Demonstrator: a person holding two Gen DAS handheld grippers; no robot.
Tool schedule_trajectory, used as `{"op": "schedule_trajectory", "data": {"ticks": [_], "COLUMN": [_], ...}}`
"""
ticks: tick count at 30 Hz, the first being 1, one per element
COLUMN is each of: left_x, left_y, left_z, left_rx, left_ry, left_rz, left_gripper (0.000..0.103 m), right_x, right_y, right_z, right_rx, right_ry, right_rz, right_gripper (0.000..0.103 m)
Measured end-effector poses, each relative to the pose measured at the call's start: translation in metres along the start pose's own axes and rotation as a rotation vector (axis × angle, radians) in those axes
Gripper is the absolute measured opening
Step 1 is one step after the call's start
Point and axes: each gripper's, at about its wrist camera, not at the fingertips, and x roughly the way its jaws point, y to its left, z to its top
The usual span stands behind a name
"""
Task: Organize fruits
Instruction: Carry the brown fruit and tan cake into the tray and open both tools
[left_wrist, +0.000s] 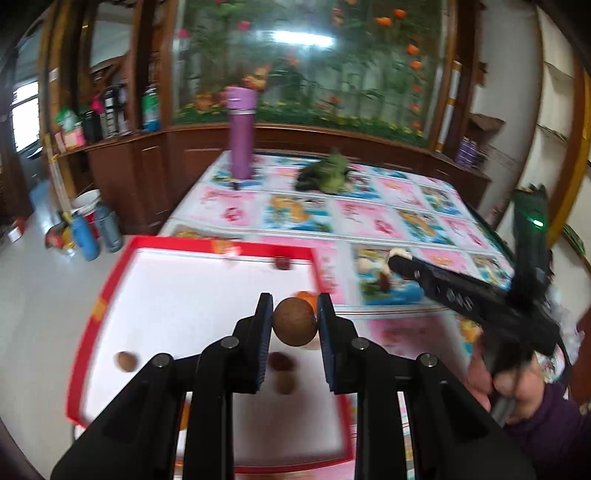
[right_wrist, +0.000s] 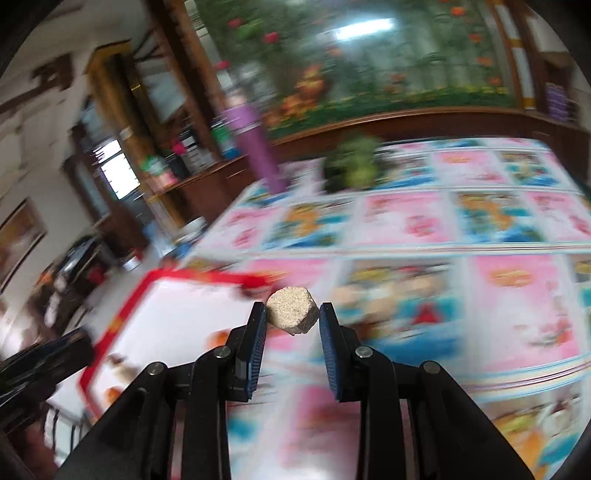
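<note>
You are midway through. Your left gripper (left_wrist: 294, 320) is clamped on a round brown longan-like fruit (left_wrist: 294, 322) and holds it above the shallow red-rimmed white tray (left_wrist: 110, 291) at the near-left end of the table (left_wrist: 388, 218), whose cloth is a pink and blue cartoon print. Several small fruits already lie on the tray floor: a brown one (left_wrist: 125, 361) near the left rim, two more (left_wrist: 282, 371) under the gripper, an orange one (left_wrist: 306, 297) behind it and a dark red one (left_wrist: 283, 263) at the far rim.

Your right gripper (right_wrist: 292, 314) pinches a pale, speckled, angular piece (right_wrist: 292, 311) over the cloth, just right of the tray; I cannot tell what it is. Both loads still need setting down. A few small pieces (left_wrist: 376, 269) remain on the cloth beside the tray.
</note>
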Motion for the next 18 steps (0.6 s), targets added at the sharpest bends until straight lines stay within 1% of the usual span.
{"op": "schedule_trajectory", "data": {"ticks": [4,6,9,12,18], "left_x": [-0.002,-0.002,-0.001,0.001,0.006], "left_y": [0.034,0.05,0.073,0.087,0.107], "left_z": [-0.009,-0.014,-0.021,-0.029,-0.042], "left_rx": [-0.053,-0.075,-0.107,-0.119,-0.145], "left_ry": [-0.001,0.007,0.024,0.043,0.076], "left_rz": [0.065,0.102,0.149,0.198,0.243], "left_gripper": [0.026,0.026,0.026,0.026,0.026], "right_x": [0.017,0.027,0.04,0.05,0.058], "right_y": [0.055,0.075,0.094,0.104,0.118], "right_z": [-0.009,-0.015,-0.028,-0.041,-0.054], "right_rx": [-0.073,-0.098,-0.136,-0.157,-0.201], "right_ry": [0.063,0.104,0.158,0.211,0.27], "right_rz": [0.109,0.141,0.147,0.141,0.122], "right_gripper": [0.028,0.028,0.028,0.028,0.028]}}
